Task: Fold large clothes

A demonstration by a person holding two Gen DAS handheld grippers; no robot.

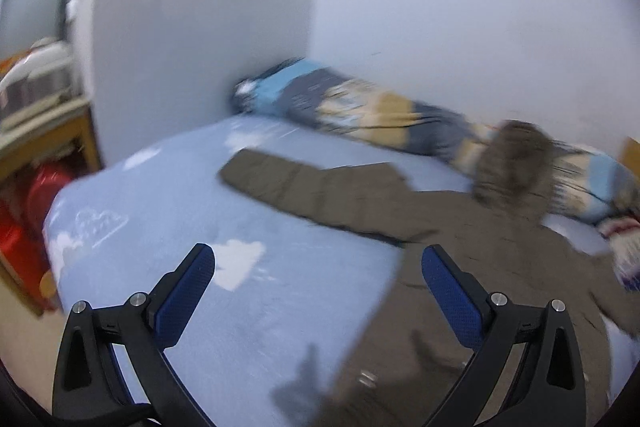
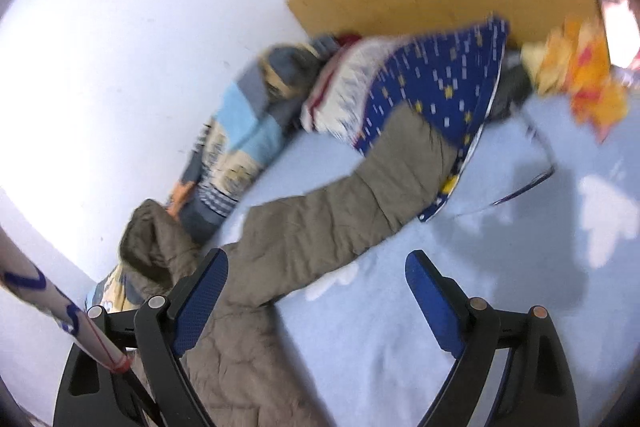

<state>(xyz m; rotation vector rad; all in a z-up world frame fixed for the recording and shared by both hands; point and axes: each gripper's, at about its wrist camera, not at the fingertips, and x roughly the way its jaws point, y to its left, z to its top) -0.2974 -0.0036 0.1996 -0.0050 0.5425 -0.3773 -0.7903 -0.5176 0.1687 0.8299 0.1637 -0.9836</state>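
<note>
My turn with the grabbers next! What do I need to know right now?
Left gripper: open, holding nothing, above the bed's edge.
Right gripper: open, empty, above the coat.
The olive-brown padded coat lies spread on the light blue bed sheet, left sleeve stretched out flat, right sleeve reaching onto the blue pillow, fur-trimmed hood against the rolled quilt.
Done: coat laid out.
Left: every fold; likely begin with the sleeves.

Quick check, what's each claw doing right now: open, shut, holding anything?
Left claw: open, holding nothing, above the bed beside the coat.
Right claw: open, holding nothing, above the coat's sleeve.
</note>
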